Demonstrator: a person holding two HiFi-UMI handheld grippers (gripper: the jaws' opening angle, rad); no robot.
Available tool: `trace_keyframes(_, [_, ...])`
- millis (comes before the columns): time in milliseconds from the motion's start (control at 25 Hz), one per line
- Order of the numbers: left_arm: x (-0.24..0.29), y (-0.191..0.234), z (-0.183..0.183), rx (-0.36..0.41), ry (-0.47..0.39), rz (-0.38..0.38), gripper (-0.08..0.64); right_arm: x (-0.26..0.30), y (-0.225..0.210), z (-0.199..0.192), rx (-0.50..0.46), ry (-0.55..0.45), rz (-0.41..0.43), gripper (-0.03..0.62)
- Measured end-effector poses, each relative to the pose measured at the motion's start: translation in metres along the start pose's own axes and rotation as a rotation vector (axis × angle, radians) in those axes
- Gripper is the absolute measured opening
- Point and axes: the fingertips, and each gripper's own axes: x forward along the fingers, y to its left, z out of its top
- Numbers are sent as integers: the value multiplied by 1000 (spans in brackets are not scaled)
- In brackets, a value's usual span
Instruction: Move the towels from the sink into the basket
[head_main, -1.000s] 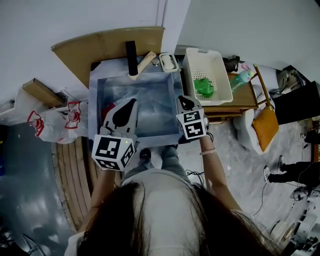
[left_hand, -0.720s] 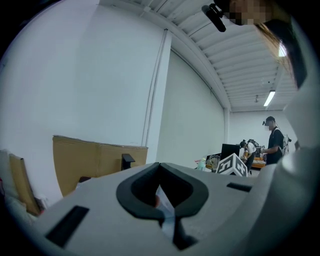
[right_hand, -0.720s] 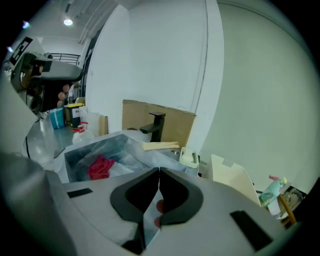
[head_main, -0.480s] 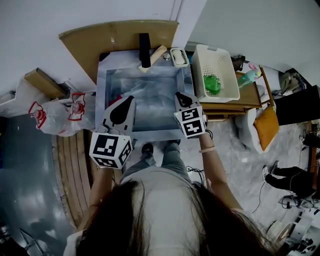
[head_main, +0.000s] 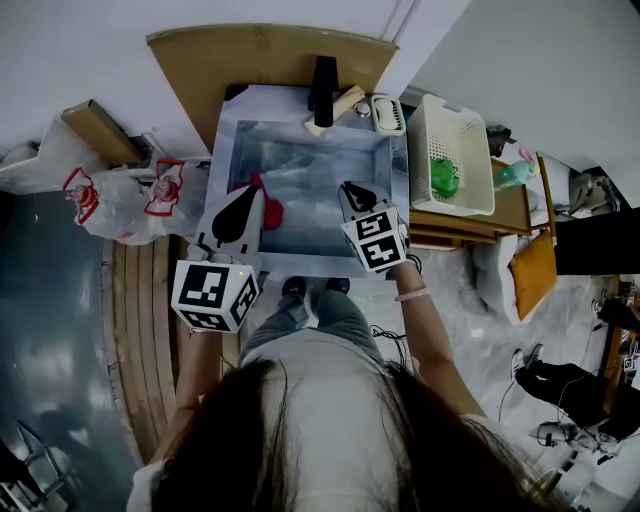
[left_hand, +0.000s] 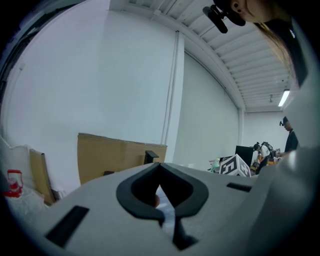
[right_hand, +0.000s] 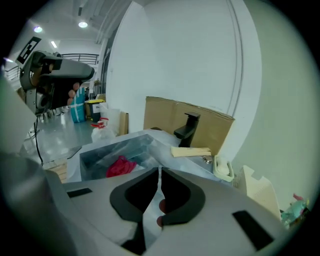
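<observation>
**Nearest, bottom of the head view.** Your hair and shoulders fill the lower frame. Both forearms reach up-frame toward the sink.

**Left gripper**. It sits left of centre, with its marker cube toward you. The tip lies over the lower left part of the sink. In its own view the fingers are together and the tips meet, with nothing between them.

**Right gripper**. It sits right of centre, again with the marker cube toward you. The tip lies over the lower right part of the sink. The fingers are together with only a thin slit between them, and they hold nothing.

**Sink**. A rectangular basin at mid-frame, lined with clear plastic sheeting.

**Red towel**. It lies crumpled inside the sink at the lower left, just right of your left gripper's tip. You cannot tell from here whether the two touch. In the right gripper view it lies at the left end of the basin.

**Tap**. Black, and it stands at the sink's upper rim.

**Wooden piece**. Pale, and it lies slanted just right of the tap.

**Soap dish**. It sits at the sink's upper right corner.

**Basket**. White and perforated, just right of the sink. It stands on a wooden table.

**Green towel**. It lies bunched inside the basket, toward its lower left.

**Bottle**. Greenish, and it lies on the table right of the basket.

**Plastic bags**. White with red print, on the floor left of the sink.

**Cardboard sheet**. The farthest item, at upper centre, against the white wall behind the tap.
</observation>
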Motion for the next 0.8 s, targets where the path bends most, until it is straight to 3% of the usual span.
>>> trace_keyframes(800, [-23,55,-17,-95,-4,297,8,60,84,15,-191,42,339,32])
